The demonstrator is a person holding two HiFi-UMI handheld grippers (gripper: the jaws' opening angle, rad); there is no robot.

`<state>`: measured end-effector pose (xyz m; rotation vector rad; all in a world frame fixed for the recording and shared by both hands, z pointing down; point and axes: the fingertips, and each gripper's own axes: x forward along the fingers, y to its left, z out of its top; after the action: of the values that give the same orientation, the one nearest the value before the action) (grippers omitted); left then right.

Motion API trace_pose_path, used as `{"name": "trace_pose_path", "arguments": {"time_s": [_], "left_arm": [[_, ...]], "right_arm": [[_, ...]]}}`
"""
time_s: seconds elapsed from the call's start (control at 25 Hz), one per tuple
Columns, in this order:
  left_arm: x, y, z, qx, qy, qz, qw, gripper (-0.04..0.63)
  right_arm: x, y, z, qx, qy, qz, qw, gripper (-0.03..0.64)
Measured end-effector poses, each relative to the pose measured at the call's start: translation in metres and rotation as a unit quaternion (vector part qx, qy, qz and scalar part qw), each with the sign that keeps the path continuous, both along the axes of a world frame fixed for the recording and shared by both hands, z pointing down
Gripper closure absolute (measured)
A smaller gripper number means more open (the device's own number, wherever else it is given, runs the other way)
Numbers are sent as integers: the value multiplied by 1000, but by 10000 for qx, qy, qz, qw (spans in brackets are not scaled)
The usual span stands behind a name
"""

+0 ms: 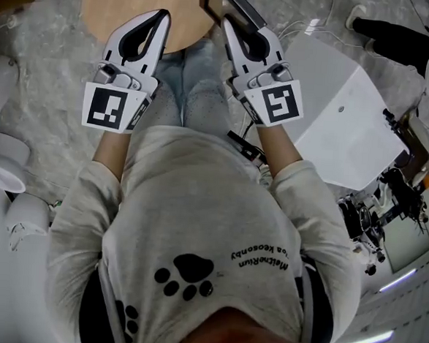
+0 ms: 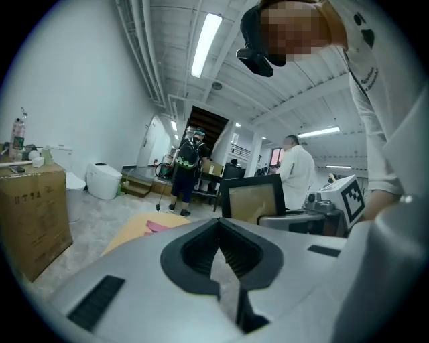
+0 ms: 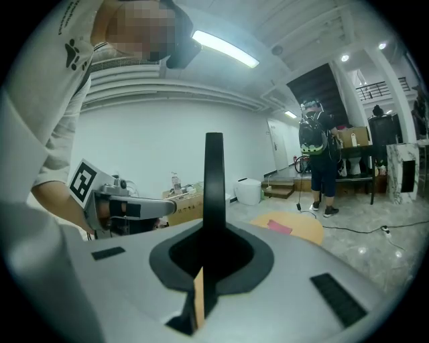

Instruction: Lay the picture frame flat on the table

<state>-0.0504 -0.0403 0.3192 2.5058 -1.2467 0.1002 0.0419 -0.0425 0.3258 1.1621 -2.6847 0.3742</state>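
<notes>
The round wooden table (image 1: 131, 7) fills the upper centre of the head view, its top bare there. In the left gripper view, 1 flat pink piece (image 2: 158, 226) lies on it. The picture frame (image 1: 237, 7), clamped upright in the right gripper (image 1: 229, 23), stands at the table's right rim. A white cabinet (image 1: 343, 117) crowds that gripper's right side. The person's knees (image 1: 204, 104) fill the gap below the 2 grippers. Grey floor lies open at upper left, and white fixtures (image 1: 2, 167) line the left edge.

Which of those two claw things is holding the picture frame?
The right gripper: its jaws clamp the black picture frame edge-on; the left gripper is shut on nothing.
</notes>
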Motion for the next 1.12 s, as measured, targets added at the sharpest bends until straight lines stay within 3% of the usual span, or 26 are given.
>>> {"name": "trace_pose_path", "arguments": {"time_s": [0.28,1.12], "left_arm": [[4,-13,38,-84,8,16,10000,586],[21,-27,133,-346,-42,-7,9994,586]], "right_arm": [[9,-17,38,-93,-93,35,9999,598],[8,-41,135,-151,-183,-653,9976,598]]}}
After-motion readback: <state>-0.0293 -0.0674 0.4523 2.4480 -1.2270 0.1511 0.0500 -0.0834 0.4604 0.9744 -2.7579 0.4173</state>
